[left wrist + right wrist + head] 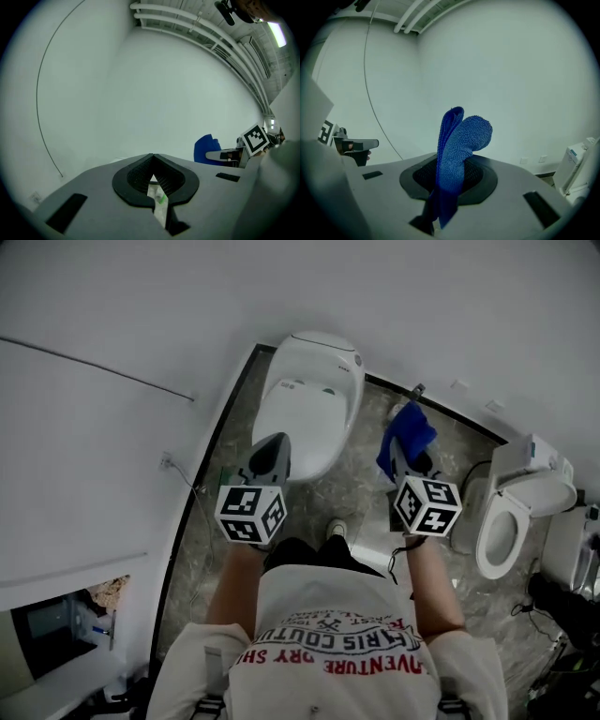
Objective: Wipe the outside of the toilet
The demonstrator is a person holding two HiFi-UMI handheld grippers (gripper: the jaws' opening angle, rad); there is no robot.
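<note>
Toilet (307, 409) on marbled floor (366, 486) | left gripper (152, 160) jaws closed | right gripper (451, 165) jaws clamp cloth (465, 135)

1. Grey marbled floor (361, 479), dark-edged where it meets the walls.
2. Plain white walls (122, 306); a thin cable (94, 362) runs across one.
3. White ceiling pipes (187, 21) and, seemingly, a strip light (277, 33).

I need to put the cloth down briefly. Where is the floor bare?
Bare floor lies between the closed toilet and the open toilet. The strip beside the left wall is narrow; cables crowd the far right.
</note>
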